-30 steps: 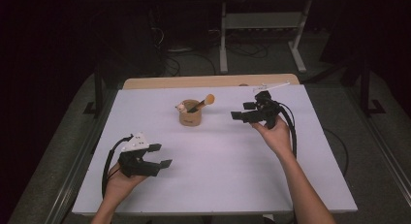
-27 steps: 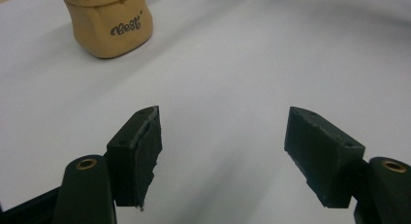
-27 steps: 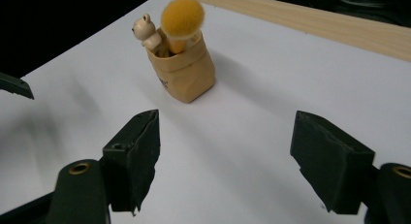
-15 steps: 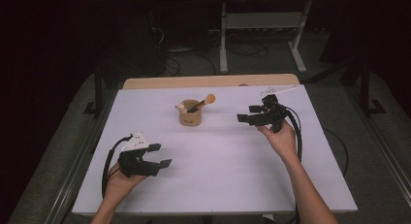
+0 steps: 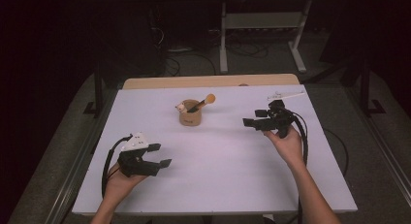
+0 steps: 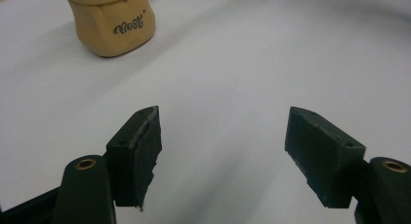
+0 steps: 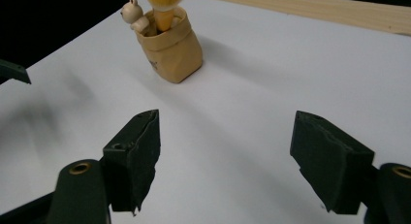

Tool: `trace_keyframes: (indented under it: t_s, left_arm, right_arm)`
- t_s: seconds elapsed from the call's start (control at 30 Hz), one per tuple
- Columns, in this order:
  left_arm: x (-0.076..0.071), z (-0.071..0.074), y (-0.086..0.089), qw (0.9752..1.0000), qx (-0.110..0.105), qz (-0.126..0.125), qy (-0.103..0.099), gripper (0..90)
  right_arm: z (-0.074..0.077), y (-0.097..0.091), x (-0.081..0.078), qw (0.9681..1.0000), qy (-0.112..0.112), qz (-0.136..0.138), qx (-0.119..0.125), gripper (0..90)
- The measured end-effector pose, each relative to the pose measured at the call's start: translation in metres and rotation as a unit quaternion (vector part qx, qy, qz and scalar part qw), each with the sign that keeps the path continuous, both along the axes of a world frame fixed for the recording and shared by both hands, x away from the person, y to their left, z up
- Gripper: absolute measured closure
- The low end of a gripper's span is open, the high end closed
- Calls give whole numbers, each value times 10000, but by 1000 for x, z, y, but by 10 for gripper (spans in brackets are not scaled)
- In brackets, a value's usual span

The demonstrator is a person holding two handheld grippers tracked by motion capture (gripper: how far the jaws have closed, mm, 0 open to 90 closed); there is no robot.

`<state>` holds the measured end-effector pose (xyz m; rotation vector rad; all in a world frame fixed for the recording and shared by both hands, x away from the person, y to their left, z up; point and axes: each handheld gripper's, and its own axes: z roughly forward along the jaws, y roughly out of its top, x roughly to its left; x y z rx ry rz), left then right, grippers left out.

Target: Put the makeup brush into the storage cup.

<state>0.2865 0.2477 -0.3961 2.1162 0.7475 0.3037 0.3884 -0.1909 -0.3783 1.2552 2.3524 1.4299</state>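
Observation:
A tan paper-bag-shaped cup [image 5: 190,115] stands near the middle back of the white table [image 5: 218,161], printed "Best" [image 6: 128,24] on one side. In it are a small bear figure [image 7: 131,10] and a stick with an orange ball top [image 5: 209,98]. My left gripper [image 5: 161,155] rests low at the front left, open and empty, its jaws pointing right toward the cup [image 6: 112,20]. My right gripper [image 5: 249,120] is held above the table at the right, open and empty, pointing left at the cup [image 7: 172,44].
A thin white strip [image 5: 286,94] lies at the table's back right corner. A bare wooden edge [image 5: 208,82] runs along the back. Black cables trail from both grippers. Dark floor and a metal stand [image 5: 261,25] lie beyond the table.
My right gripper has drifted a little to the right and toward the front, away from the cup. The left gripper has stayed where it was.

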Motion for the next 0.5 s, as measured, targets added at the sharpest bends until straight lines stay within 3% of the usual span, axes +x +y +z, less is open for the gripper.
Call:
trace_keyframes:
  t_s: [0.5]
  left_arm:
    - [1, -1, -2, 10000, 0, -9, 11, 285]
  right_arm:
    - [-10, -23, -25, 10000, 38, -78, 1, 254]
